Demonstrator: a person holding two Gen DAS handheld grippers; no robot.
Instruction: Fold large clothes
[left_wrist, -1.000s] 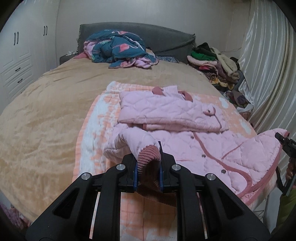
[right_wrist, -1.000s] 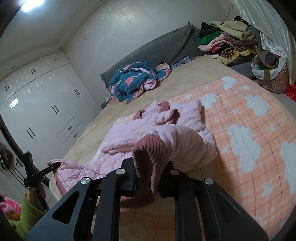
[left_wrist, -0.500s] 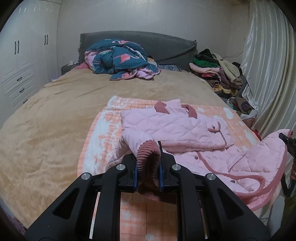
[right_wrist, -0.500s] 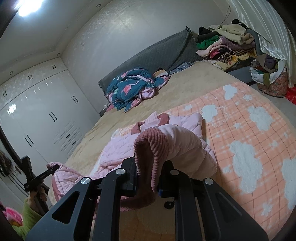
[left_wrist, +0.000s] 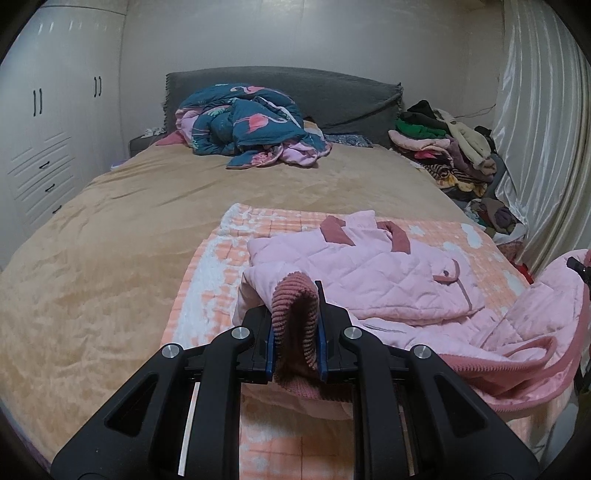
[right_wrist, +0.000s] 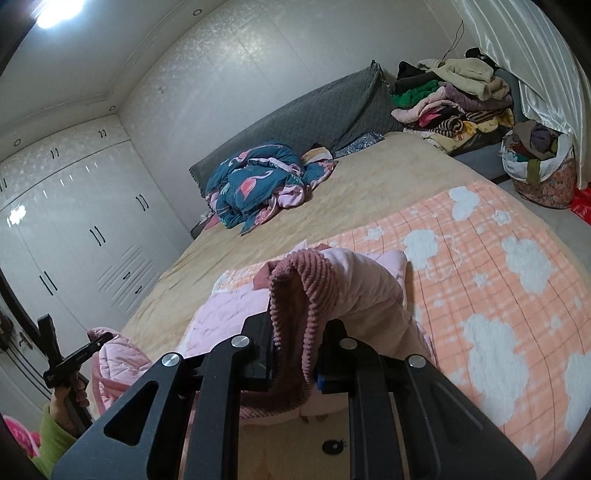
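A pink quilted jacket (left_wrist: 369, 280) lies on a peach cloud-patterned blanket (left_wrist: 214, 280), collar toward the headboard, its upper part folded flat. My left gripper (left_wrist: 295, 325) is shut on the dark pink ribbed hem (left_wrist: 295, 314) at one lower corner. The hem arches up between its pads. My right gripper (right_wrist: 295, 332) is shut on the ribbed hem (right_wrist: 299, 288) at the other corner, and the jacket (right_wrist: 369, 291) drapes from it. Both corners are lifted off the blanket (right_wrist: 498, 295). The lower half sags between them, bunched at the bed's foot.
A tan bedspread (left_wrist: 110, 240) covers the bed. A teal flamingo quilt (left_wrist: 251, 129) lies heaped by the grey headboard (left_wrist: 332, 92). Stacked clothes (left_wrist: 443, 147) and a full basket (right_wrist: 543, 166) stand by the curtain (left_wrist: 535, 129). White wardrobes (right_wrist: 74, 221) line the other side.
Both grippers have risen and moved toward the headboard with the hem corners. The jacket's buttoned lower front, spread out before, has bunched up and folded toward the collar.
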